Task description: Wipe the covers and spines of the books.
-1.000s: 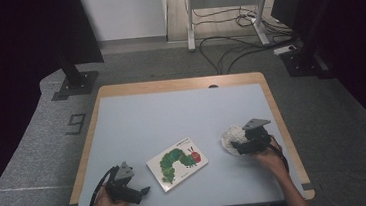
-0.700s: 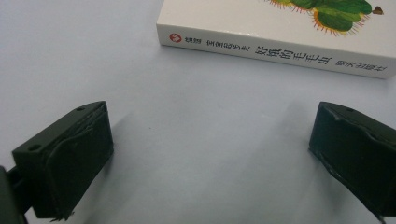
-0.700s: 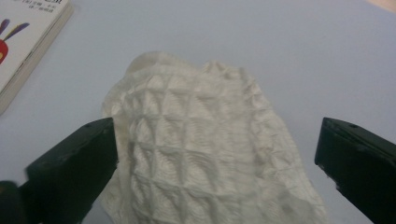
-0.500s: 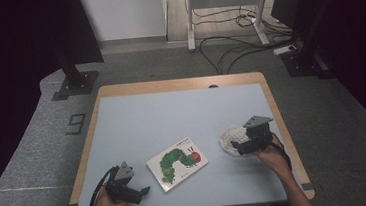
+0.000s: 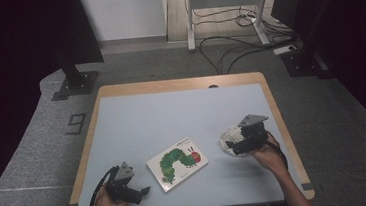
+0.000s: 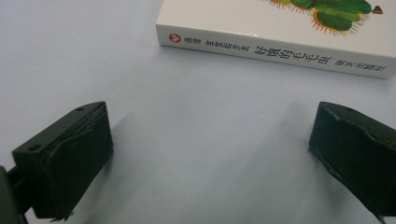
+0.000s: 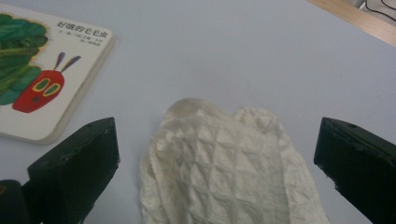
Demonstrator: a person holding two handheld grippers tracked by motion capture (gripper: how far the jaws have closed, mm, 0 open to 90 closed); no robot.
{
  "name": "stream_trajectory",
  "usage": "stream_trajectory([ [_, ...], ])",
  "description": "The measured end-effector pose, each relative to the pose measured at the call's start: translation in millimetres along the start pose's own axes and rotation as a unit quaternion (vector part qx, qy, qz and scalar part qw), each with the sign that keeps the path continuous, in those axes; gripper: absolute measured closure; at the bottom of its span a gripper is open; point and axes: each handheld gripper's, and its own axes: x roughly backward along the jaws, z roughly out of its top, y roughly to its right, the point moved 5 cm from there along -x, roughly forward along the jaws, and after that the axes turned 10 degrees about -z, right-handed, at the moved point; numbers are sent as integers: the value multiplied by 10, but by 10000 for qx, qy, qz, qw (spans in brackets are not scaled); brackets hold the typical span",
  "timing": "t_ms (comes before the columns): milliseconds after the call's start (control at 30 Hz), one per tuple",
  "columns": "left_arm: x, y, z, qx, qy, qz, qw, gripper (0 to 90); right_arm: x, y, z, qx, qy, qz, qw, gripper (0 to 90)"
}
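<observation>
Cloth's (image 7: 224,172) near end cut off between the right gripper's (image 7: 219,168) jaws, book's (image 6: 280,32) cover cropped beyond the left gripper (image 6: 210,154)

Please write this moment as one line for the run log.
left tongs: open, facing book spine, apart | right tongs: open, straddling white tissue | tissue: flat on table

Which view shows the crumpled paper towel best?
The right gripper view: the paper towel lies large between the open right claw, its quilted texture clear. In the high view it is a small white patch partly behind that claw.
</observation>
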Motion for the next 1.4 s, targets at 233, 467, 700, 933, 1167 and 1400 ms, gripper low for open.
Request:
stream_trajectory([
  [233, 0, 4, 2, -16, 2, 21, 10000, 0, -25, -112, 89, 150, 22, 106, 9998, 1],
  [467, 0, 10, 8, -15, -14, 24, 10000, 0, -55, -232, 164, 241, 41, 261, 9994, 3],
  [700, -48, 56, 58, -132, -57, -77, 9999, 0, -97, -329, 207, 292, 38, 389, 9988, 3],
  [933, -124, 102, 131, -261, -65, -153, 9995, 0, -165, -499, 257, 455, 19, 567, 9974, 3],
  [1167, -205, 141, 210, -379, -87, -282, 9988, 0, -222, -656, 291, 520, 1, 813, 9953, 3],
  [1400, -237, 147, 241, -419, -114, -330, 9985, 0, -305, -800, 273, 561, -81, 1064, 9927, 0],
])
